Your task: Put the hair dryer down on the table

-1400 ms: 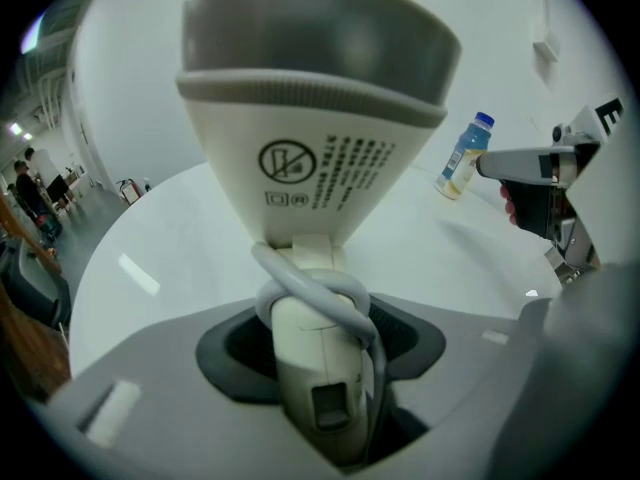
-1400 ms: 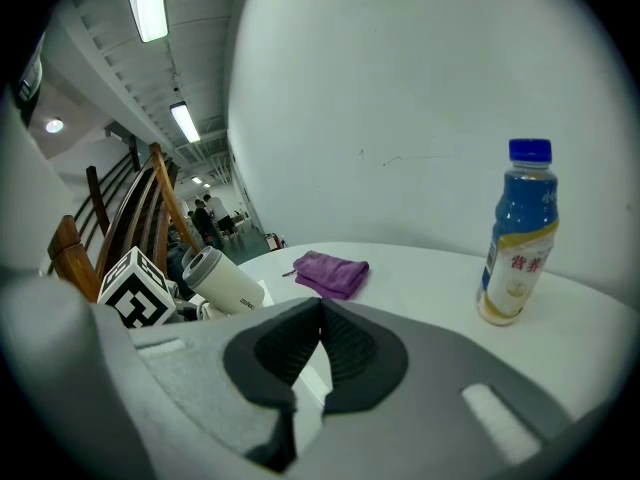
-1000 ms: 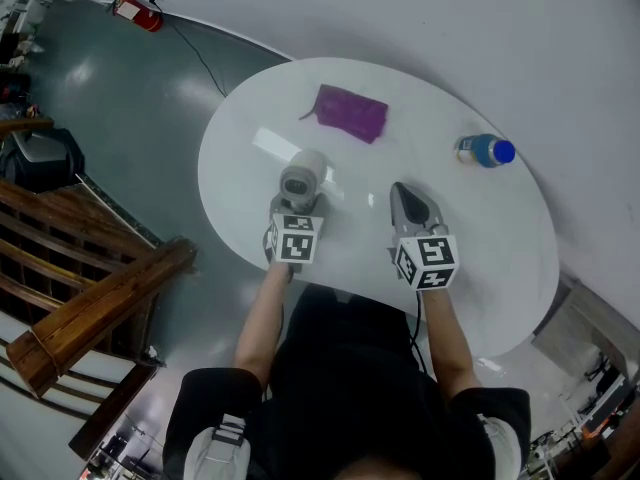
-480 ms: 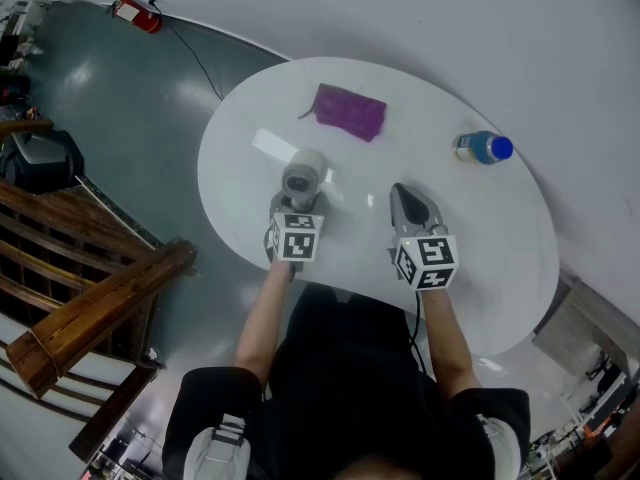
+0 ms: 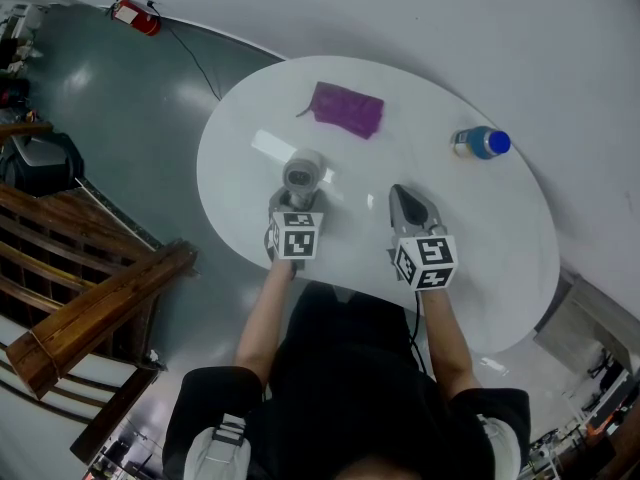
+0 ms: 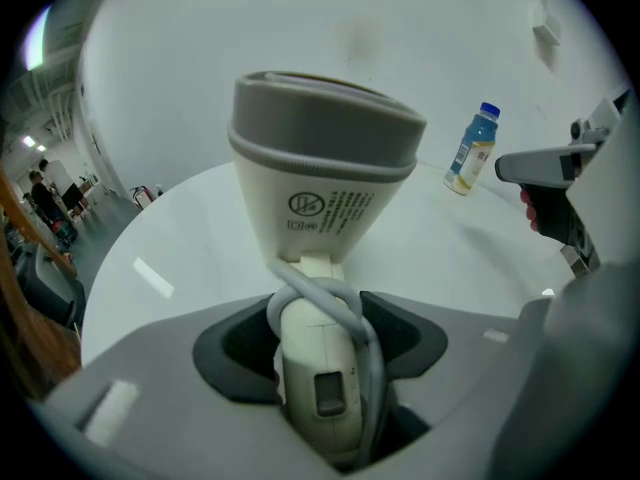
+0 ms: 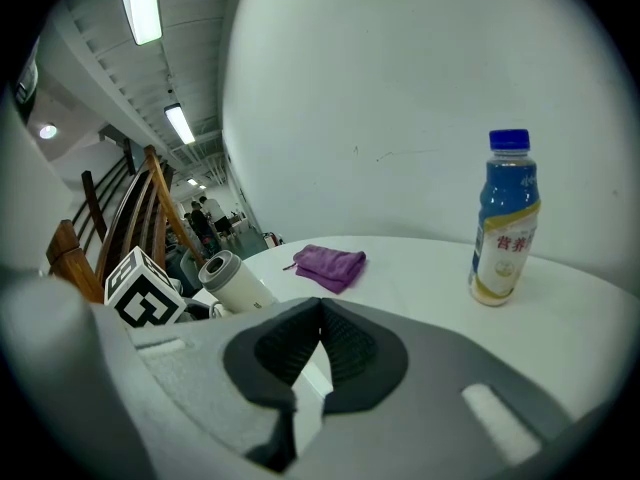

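My left gripper (image 6: 322, 340) is opening its fingers around the handle of the cream hair dryer (image 6: 322, 183), grey rim up, cord (image 6: 368, 353) wrapped round. My right gripper (image 7: 320, 340) is squeezed together, empty.

We are reading two blue Chinese characters, 营养, on the pale label of the blue-capped drink bottle (image 7: 505, 218) in the right gripper view; the smaller print below them is too fine for us. On the hair dryer (image 6: 322, 168) barrel we are seeing a circled symbol, a small boxed mark and rows of grey print, none legible. The left marker cube (image 5: 297, 240) and the right marker cube (image 5: 425, 261) are showing only black-and-white square patterns.
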`<control>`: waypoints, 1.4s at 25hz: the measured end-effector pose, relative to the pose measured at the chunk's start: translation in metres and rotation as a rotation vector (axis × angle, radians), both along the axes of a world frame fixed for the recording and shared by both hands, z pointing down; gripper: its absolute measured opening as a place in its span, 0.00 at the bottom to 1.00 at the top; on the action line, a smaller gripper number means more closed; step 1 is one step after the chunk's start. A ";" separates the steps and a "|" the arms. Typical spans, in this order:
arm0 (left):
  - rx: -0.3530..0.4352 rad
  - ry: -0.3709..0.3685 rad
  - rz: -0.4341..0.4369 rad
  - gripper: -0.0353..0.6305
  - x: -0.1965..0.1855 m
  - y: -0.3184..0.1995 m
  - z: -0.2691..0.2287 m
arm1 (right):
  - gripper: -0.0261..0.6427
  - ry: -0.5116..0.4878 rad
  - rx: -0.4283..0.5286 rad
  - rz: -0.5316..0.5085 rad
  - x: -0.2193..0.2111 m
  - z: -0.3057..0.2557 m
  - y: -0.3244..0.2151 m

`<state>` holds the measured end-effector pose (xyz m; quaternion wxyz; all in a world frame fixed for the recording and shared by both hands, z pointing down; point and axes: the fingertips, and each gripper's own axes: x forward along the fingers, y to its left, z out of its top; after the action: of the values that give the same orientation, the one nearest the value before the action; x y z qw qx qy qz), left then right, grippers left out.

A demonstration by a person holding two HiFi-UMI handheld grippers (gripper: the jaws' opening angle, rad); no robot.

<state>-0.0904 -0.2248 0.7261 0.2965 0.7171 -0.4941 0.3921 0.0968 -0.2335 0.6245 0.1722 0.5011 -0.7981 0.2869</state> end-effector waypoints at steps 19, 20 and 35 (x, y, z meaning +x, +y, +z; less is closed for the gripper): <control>0.038 -0.037 0.009 0.46 -0.003 0.002 -0.005 | 0.04 0.011 0.021 0.005 0.001 -0.010 0.015; 0.042 -0.038 0.008 0.46 -0.003 0.003 -0.006 | 0.04 0.012 0.021 0.005 0.001 -0.010 0.016; 0.085 -0.033 0.017 0.48 -0.005 0.006 -0.024 | 0.04 0.014 0.038 0.003 -0.010 -0.019 0.032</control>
<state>-0.0952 -0.2191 0.7025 0.2544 0.7268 -0.5088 0.3850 0.0864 -0.2012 0.6056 0.1676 0.5076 -0.8013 0.2685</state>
